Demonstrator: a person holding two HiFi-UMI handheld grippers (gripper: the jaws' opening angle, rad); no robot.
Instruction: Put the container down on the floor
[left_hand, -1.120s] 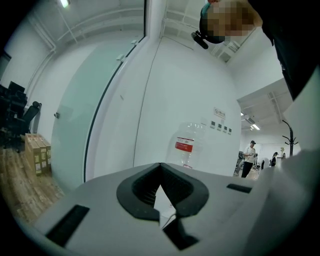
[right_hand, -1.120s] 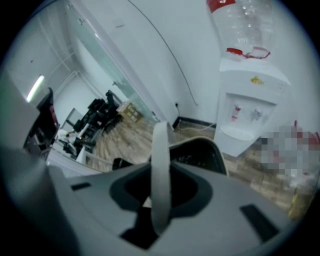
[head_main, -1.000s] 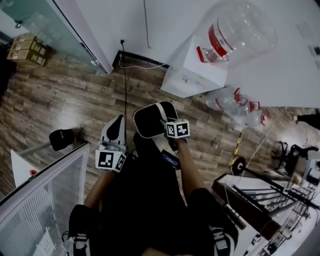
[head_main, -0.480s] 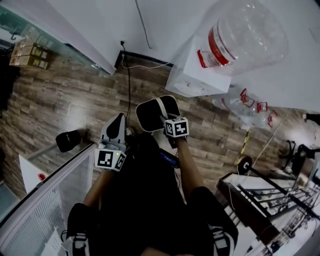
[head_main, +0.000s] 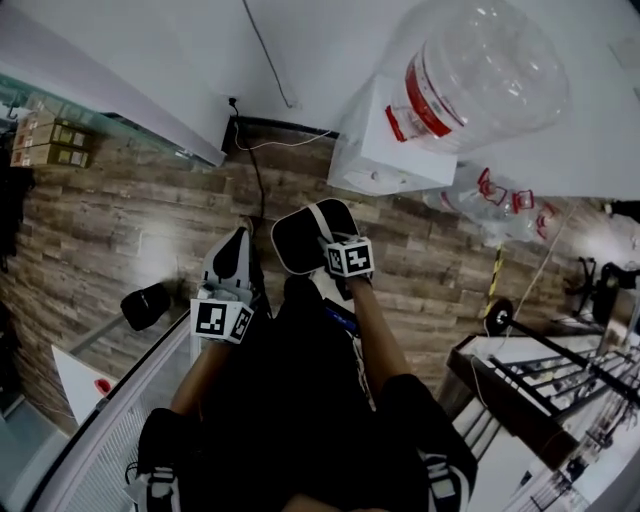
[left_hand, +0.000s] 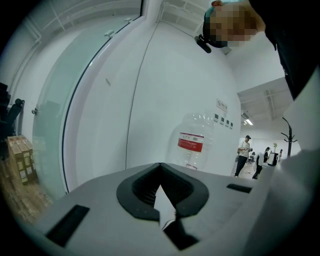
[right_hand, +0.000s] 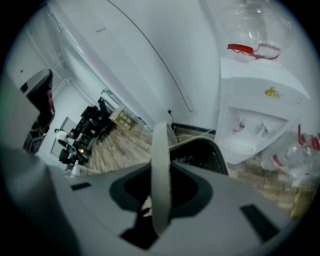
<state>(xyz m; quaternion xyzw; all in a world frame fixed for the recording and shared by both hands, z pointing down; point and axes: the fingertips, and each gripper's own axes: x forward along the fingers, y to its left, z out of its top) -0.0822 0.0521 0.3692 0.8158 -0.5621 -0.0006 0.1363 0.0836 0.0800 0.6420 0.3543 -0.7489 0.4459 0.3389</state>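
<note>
The container (head_main: 300, 238) is a black bin with a white rim, hanging above the wooden floor (head_main: 130, 210) in front of the person's legs. My right gripper (head_main: 330, 238) is shut on its rim at the right side. In the right gripper view the white rim (right_hand: 161, 165) runs upright between the jaws of the right gripper (right_hand: 161, 200), and the dark bin mouth (right_hand: 202, 152) lies beyond. My left gripper (head_main: 235, 250) hangs just left of the bin, apart from it. In the left gripper view the jaws of the left gripper (left_hand: 160, 167) meet at the tip with nothing between them.
A white water dispenser (head_main: 375, 150) with a big clear bottle (head_main: 470, 70) stands ahead against the wall. Empty bottles (head_main: 490, 195) lie to its right. A glass partition (head_main: 110, 420) is at lower left, a black object (head_main: 148, 305) beside it, a cable (head_main: 255, 170) on the floor, a rack (head_main: 540, 400) at right.
The floor and glass partition have slid across the picture as the person moved. Both grippers keep their places before the body, and the container stays in the right gripper.
</note>
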